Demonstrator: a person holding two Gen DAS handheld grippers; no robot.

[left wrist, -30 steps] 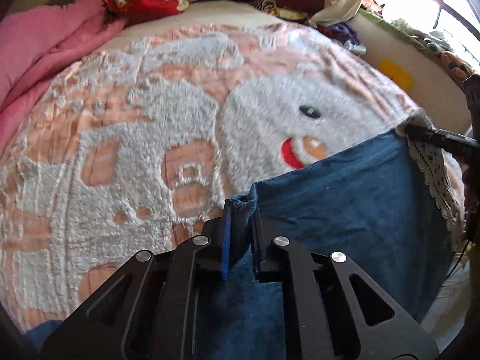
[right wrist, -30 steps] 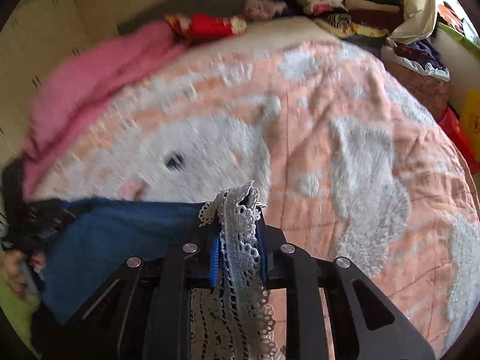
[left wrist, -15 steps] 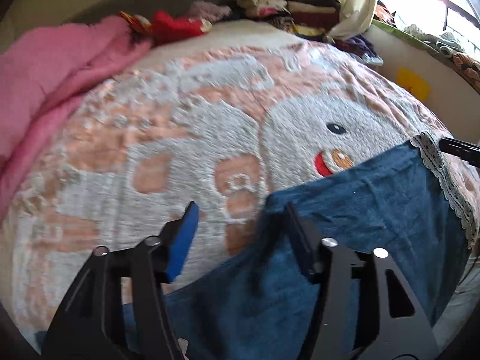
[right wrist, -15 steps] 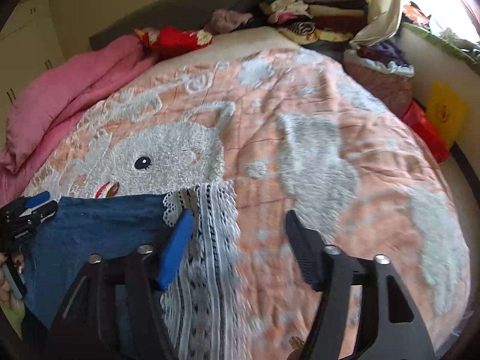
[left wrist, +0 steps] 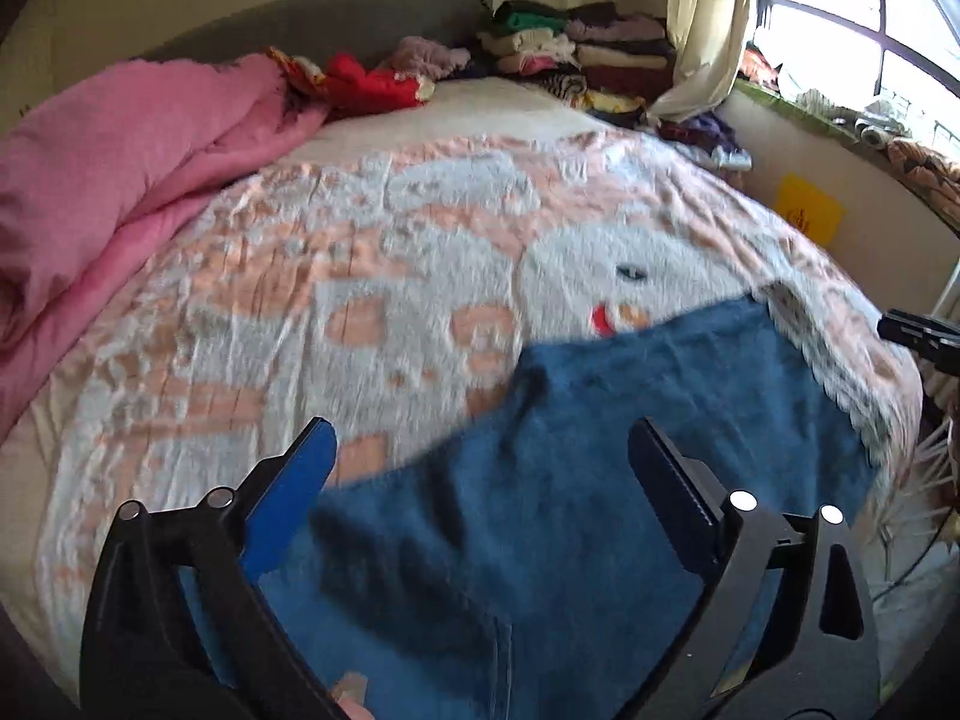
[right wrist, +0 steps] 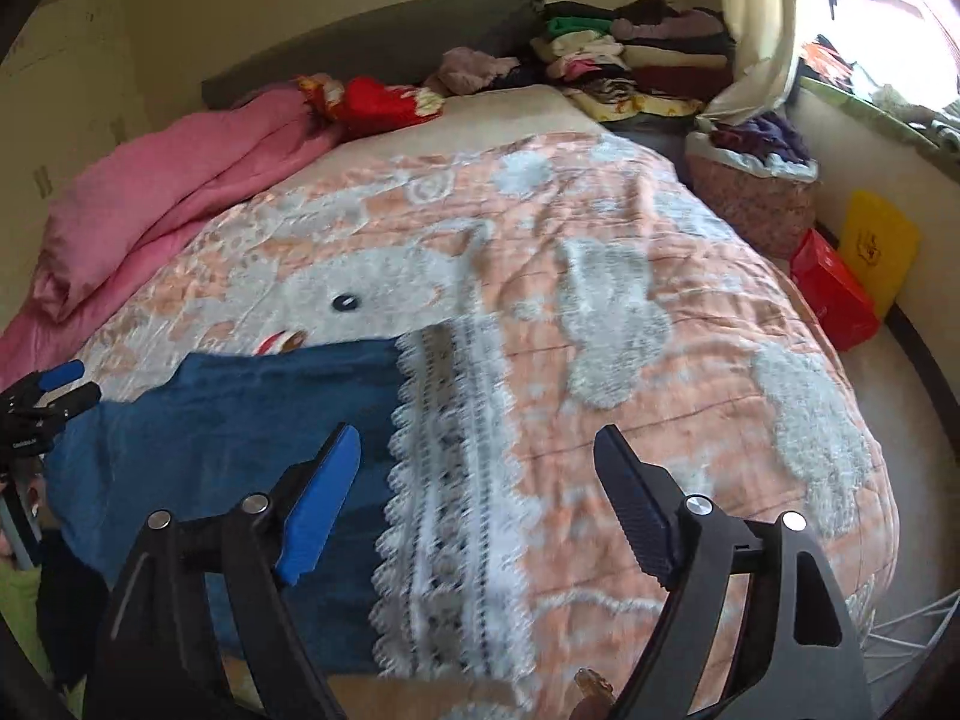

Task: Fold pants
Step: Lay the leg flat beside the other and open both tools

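Now that both claws, left claw (left wrist: 480,468) and right claw (right wrist: 480,480), have released, the lace-trimmed blue denim pants (left wrist: 660,420) lie flat on the peach bed blanket (left wrist: 300,300), ready for folding.

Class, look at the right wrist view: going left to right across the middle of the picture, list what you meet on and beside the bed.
left gripper → blue pants → white lace trim → peach and white bedspread → red bag → yellow bag

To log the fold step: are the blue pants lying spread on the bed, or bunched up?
Spread. The blue pants lie flat on the blanket, lace trim along one edge.
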